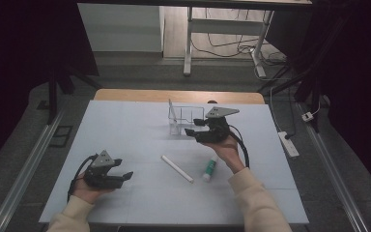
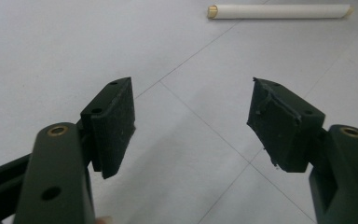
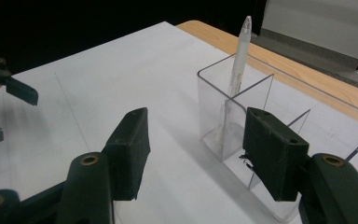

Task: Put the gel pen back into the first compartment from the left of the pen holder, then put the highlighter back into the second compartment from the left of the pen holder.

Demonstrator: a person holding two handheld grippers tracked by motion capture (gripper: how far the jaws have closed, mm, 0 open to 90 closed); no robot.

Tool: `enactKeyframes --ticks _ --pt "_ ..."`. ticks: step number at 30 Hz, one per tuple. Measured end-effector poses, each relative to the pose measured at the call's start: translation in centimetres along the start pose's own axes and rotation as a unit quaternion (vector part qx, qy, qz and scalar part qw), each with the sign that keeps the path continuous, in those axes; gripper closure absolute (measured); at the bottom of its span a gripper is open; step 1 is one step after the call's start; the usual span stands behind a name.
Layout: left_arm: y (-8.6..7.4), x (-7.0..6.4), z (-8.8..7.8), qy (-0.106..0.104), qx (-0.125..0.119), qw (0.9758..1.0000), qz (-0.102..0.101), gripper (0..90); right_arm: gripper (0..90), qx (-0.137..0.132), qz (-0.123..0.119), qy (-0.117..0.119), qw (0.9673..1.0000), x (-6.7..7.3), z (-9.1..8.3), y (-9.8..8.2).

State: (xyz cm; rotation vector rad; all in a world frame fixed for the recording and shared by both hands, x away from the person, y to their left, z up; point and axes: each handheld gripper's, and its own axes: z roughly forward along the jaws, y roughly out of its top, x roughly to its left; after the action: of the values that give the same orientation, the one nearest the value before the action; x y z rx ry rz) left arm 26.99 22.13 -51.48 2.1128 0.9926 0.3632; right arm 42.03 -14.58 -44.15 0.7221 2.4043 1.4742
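- Left tool [image 1: 125,175], nearest item, held in my left hand [image 1: 88,189] low at the near left of the bench [image 1: 125,121]; jaws stand wide apart with nothing between them, bare white surface under them in the left gripper view [image 2: 191,121].
- Right tool [image 1: 189,131], held in my right hand [image 1: 227,147] farther out, right of centre; jaws apart and empty, pointing toward the clear box, which lies just ahead of them in the right gripper view [image 3: 193,149].
- Clear box [image 1: 186,118], transparent plastic with inner dividers, standing upright near the far edge of the bench, just beside the right tool's tips.
- White pen [image 3: 235,74], one item, standing tilted in an end compartment of the clear box, its tip rising above the rim.
- White tube [image 1: 177,168], a long rolled or stick-like piece, lying flat at a slant near the middle of the bench, between my two hands; seen across the top of the left gripper view [image 2: 279,11], well apart from the left tool.
- Glue stick [image 1: 210,168], white body with green cap, lying flat just right of the white tube and just below my right hand; whether it touches the hand I cannot tell.
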Motion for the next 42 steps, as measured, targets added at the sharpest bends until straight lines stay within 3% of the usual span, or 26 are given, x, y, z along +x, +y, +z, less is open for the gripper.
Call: enactKeyframes --ticks 10,20,42 --pt "0.0 0.0 -0.1 0.002 -0.001 1.0000 0.000 31.7 40.2 0.017 -0.006 0.014 0.9997 0.8 -0.5 -0.4" --pt "0.0 0.0 -0.3 0.003 -0.004 1.0000 0.001 31.7 39.6 0.054 -0.012 0.026 0.9982 1.4 -0.8 -0.9" --pt "-0.1 0.2 -0.4 0.004 -0.005 1.0000 0.001 31.5 38.0 0.106 -0.022 0.046 0.9931 2.8 0.7 -1.0"
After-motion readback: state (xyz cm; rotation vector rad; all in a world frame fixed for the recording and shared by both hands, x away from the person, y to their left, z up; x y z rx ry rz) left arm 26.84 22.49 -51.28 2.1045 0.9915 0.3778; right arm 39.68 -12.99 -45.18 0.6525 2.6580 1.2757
